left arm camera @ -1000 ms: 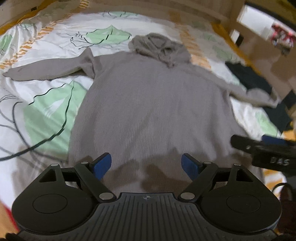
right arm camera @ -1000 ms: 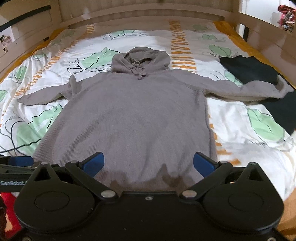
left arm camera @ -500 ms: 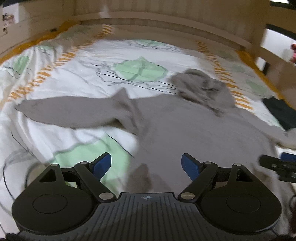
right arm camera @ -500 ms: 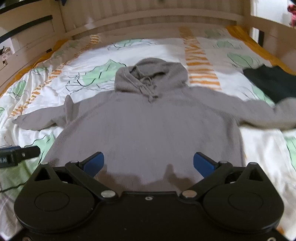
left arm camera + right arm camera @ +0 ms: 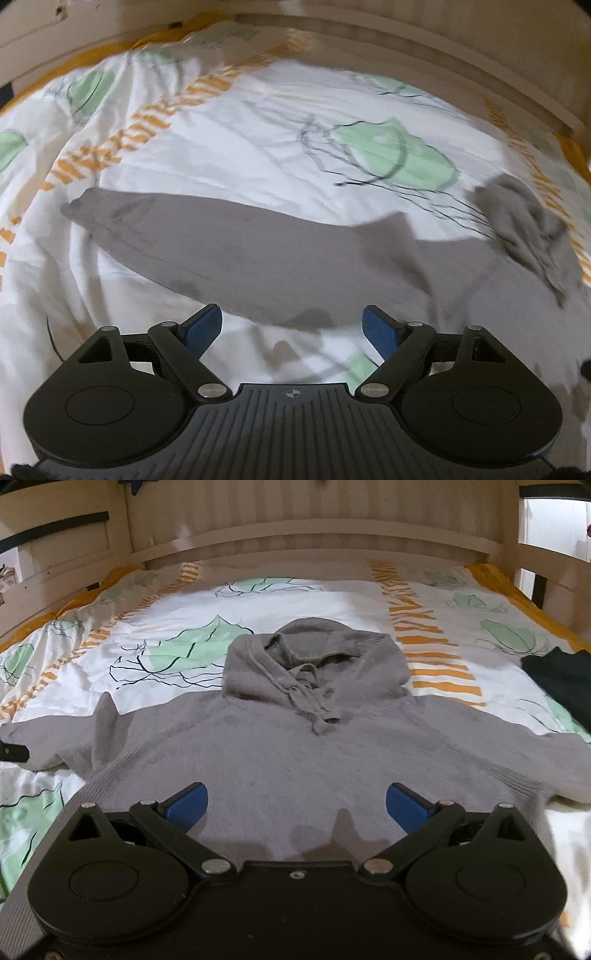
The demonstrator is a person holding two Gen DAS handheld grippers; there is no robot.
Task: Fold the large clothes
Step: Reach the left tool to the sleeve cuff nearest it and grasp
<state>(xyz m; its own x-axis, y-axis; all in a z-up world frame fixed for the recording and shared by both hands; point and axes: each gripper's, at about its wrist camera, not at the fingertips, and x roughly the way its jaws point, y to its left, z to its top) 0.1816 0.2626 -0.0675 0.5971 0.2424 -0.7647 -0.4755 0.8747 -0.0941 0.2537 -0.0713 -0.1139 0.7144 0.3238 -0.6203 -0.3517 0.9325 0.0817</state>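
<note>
A grey knitted hoodie (image 5: 295, 760) lies flat and face up on the bed, its hood (image 5: 314, 657) toward the headboard and both sleeves spread out sideways. In the left wrist view its left sleeve (image 5: 229, 243) stretches across the sheet, with the hood (image 5: 528, 225) at the right. My left gripper (image 5: 293, 326) is open and empty just in front of that sleeve. My right gripper (image 5: 297, 805) is open and empty over the hoodie's chest.
The bed has a white sheet (image 5: 147, 646) with green leaf prints and orange stripes. A dark garment (image 5: 561, 679) lies at the right edge of the bed. A wooden headboard (image 5: 314, 531) and side rails enclose the bed.
My left gripper has swung left from the hoodie's body to its left sleeve. My right gripper has moved forward up the body toward the hood. Both stayed open.
</note>
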